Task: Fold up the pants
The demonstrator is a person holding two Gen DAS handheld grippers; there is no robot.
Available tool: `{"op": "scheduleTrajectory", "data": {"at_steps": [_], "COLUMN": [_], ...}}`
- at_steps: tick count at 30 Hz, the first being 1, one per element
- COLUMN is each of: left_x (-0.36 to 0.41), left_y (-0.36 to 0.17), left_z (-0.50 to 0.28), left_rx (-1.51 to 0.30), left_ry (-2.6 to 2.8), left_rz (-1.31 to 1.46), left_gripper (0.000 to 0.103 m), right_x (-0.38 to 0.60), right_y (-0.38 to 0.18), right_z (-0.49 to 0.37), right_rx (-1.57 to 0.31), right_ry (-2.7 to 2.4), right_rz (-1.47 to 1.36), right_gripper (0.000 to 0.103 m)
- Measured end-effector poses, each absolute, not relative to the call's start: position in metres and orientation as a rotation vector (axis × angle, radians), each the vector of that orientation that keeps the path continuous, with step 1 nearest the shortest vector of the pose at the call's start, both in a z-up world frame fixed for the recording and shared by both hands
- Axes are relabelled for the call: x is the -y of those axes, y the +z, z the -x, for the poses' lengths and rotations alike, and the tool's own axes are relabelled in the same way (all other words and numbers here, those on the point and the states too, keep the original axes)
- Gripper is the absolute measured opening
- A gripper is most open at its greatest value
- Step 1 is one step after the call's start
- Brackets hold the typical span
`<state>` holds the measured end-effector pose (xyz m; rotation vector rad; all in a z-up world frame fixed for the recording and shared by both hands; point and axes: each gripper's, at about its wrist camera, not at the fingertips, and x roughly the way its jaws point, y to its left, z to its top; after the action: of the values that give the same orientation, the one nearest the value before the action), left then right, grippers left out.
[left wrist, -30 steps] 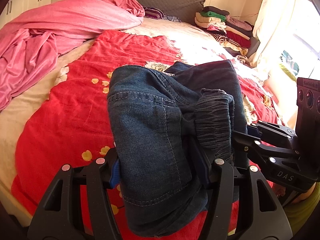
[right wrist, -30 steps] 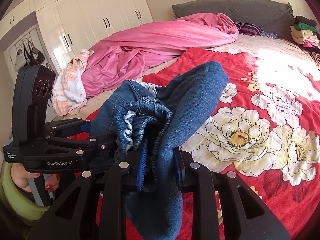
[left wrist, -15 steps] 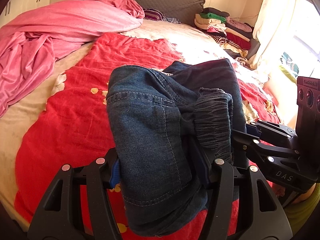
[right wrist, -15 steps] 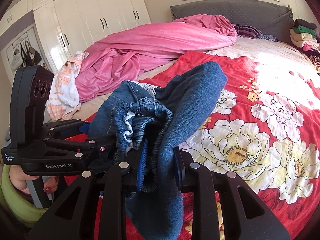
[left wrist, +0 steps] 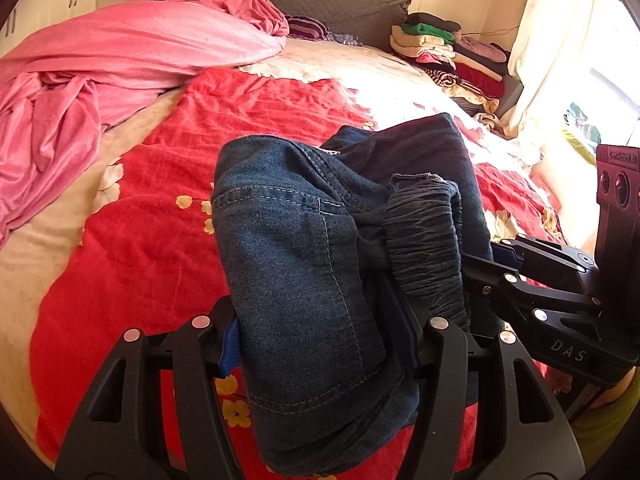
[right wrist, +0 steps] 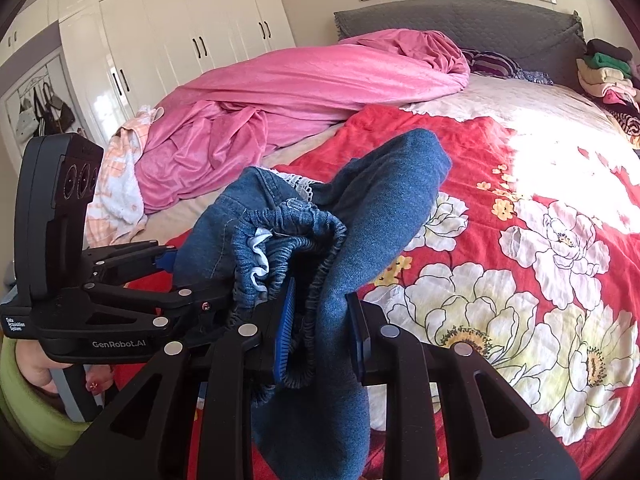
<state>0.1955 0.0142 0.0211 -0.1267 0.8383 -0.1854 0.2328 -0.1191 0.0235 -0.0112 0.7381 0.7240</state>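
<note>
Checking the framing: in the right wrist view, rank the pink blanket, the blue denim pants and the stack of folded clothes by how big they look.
1. Pink blanket.
2. Blue denim pants, though nearness to the camera inflates them.
3. Stack of folded clothes, partly cut off at the edge.

left wrist: close, facing headboard | right wrist: same | shared: bed (left wrist: pixel 168 216)

Both grippers black plastic, silver round screws, blue ribbed pads. Left gripper (right wrist: pixel 168 264): upright camera block with round lenses, white "GenRobot.AI" lettering. Right gripper (left wrist: pixel 496 256): "DAS" on its side. Lime-green sleeve (right wrist: pixel 24 408) at left hand (right wrist: pixel 36 364).
</note>
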Motion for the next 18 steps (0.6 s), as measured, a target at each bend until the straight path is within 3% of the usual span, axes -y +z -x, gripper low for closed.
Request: {"op": "scheduleTrajectory", "data": {"at_steps": [18], "left_x": [-0.023], "left_y": [0.016], "left_z": [-0.230], "left_rx": [-0.829], "left_ry": [-0.168], "left_rz": [0.127], "left_gripper": [0.050], "right_x": [0.104], "right_y": [0.022], "right_z": [-0.273], "right_rx": [-0.733], "right_ry": [0.696], "right_rz": [0.050], "right_gripper": [0.022]}}
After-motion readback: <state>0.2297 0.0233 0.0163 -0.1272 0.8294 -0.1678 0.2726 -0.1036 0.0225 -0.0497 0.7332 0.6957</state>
